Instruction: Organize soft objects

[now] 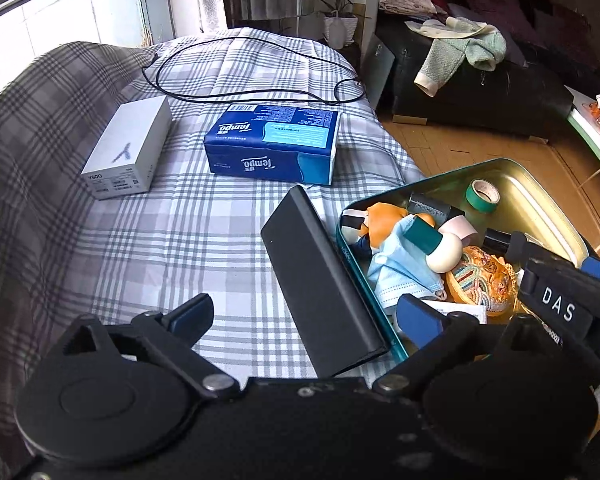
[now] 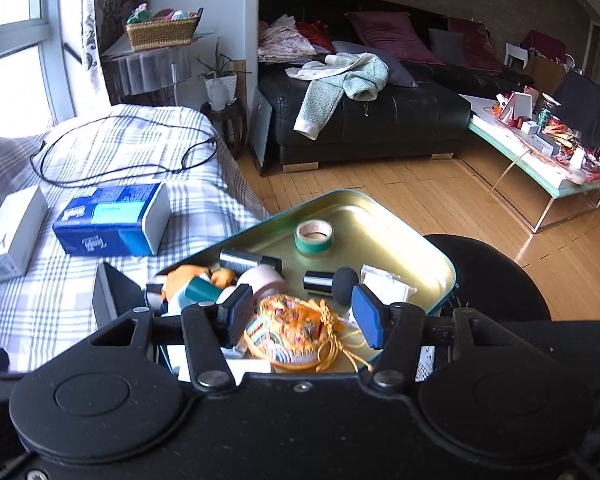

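A teal tin point(image 1: 536, 196) with a gold inside rests on the bed's corner. In it lie an orange plush toy point(image 1: 384, 216), a blue face mask point(image 1: 400, 272) and an embroidered orange pouch point(image 1: 480, 280). My left gripper point(image 1: 304, 316) is open wide above a black box point(image 1: 320, 276) beside the tin, touching nothing. In the right wrist view my right gripper point(image 2: 304, 320) hangs over the tin point(image 2: 380, 232), part open. The pouch point(image 2: 292, 332) lies below and between its pads, with a gap on the right side. The plush toy point(image 2: 188, 276) is at its left.
A blue tissue pack point(image 1: 272, 144), a white box point(image 1: 128, 148) and a black cable point(image 1: 260, 74) lie on the plaid bed cover point(image 1: 160, 248). The tin also holds a green tape roll point(image 1: 484, 196) and small dark cylinders. A black round stool point(image 2: 500, 272) and wooden floor are beyond the tin.
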### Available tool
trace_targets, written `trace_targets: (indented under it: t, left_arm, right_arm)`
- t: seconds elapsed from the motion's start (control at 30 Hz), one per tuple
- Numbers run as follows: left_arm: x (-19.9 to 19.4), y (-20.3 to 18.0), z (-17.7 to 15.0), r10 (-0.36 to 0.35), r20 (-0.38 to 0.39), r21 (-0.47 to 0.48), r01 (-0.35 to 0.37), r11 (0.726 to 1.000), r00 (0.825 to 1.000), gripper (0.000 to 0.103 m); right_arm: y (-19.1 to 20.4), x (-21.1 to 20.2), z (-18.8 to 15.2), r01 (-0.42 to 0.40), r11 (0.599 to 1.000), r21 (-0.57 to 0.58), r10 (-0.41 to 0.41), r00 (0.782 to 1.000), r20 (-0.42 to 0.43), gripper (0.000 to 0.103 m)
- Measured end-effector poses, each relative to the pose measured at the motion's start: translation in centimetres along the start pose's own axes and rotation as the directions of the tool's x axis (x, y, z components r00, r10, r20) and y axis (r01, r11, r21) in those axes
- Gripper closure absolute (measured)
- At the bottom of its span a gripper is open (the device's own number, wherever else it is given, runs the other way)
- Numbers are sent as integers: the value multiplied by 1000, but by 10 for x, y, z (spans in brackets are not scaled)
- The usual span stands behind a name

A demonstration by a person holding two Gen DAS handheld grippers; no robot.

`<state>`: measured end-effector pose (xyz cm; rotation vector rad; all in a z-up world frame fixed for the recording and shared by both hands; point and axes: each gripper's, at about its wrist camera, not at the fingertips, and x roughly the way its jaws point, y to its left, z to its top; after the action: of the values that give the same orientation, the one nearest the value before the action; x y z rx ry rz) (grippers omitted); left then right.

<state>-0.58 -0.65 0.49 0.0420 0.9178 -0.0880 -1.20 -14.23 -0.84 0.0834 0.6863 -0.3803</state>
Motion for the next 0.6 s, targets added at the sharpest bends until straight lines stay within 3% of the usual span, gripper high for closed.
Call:
trace_targets:
  t: [0.23,0.6]
  left_arm:
    - [6,13,-5,-12,-8,-48,11,999,1000,1]
    - [14,15,-12,-10,-4,-70,10,997,1000,1]
  right_arm:
    - [2,-1,-16,15,999,-50,-16,1000,-23,49]
    - [4,-3,-28,29,998,-60,-29,1000,13,49]
